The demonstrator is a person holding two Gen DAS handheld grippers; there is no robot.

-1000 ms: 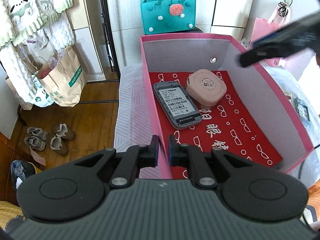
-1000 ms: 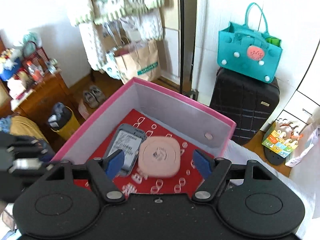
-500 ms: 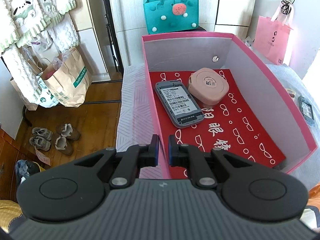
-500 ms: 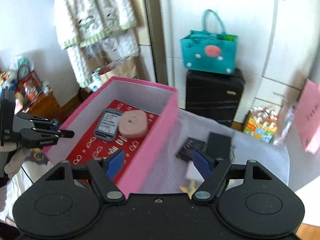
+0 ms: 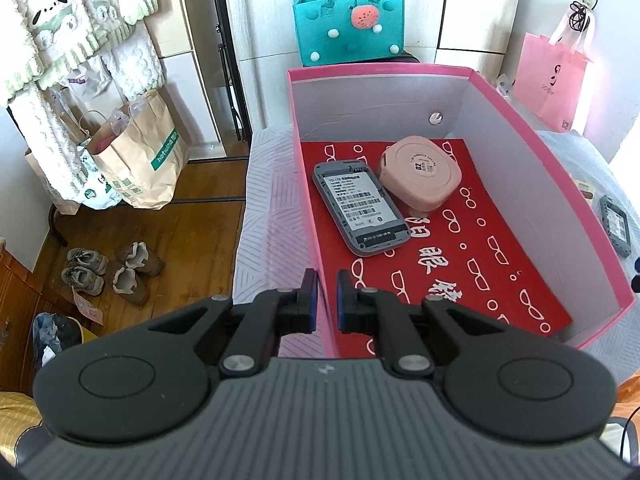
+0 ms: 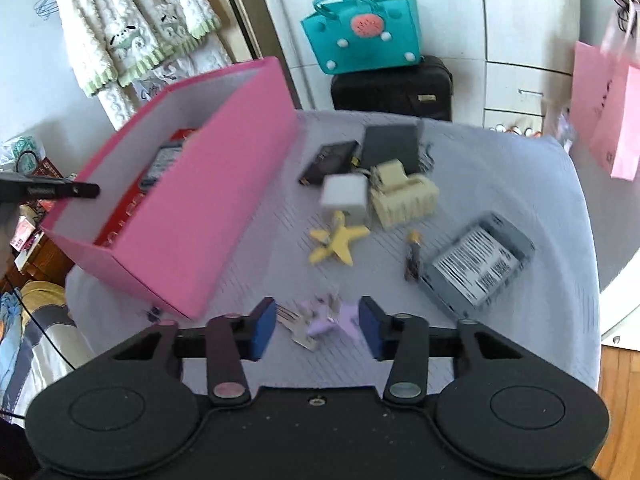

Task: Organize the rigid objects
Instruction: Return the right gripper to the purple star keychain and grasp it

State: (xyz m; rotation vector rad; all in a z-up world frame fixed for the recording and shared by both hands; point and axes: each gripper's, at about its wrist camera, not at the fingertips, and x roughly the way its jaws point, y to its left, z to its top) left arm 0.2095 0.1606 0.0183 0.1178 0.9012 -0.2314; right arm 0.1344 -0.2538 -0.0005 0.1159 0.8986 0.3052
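Observation:
A pink box (image 5: pixel 308 208) with a red patterned floor holds a grey device (image 5: pixel 360 208) and a pink rounded case (image 5: pixel 420 178). My left gripper (image 5: pixel 323 304) is shut on the box's left wall near its front corner. My right gripper (image 6: pixel 317 328) is open and empty above the table, to the right of the box (image 6: pixel 208 184). On the table lie a purple toy (image 6: pixel 332 316) between the fingers, a yellow star (image 6: pixel 338 240), a white cube (image 6: pixel 346 196), a cream block (image 6: pixel 400 192), a grey device (image 6: pixel 476 264) and two dark items (image 6: pixel 332 156).
A grey quilted cloth (image 6: pixel 500 184) covers the table. A black suitcase (image 6: pixel 392 90) with a teal bag (image 6: pixel 360 36) stands behind it. A pink bag (image 6: pixel 608 112) hangs at right. Paper bags (image 5: pixel 136 160) and shoes (image 5: pixel 112 272) are on the wooden floor at left.
My right gripper has swung from above the box interior to the right, over the loose items on the table. My left gripper stays shut on the box wall.

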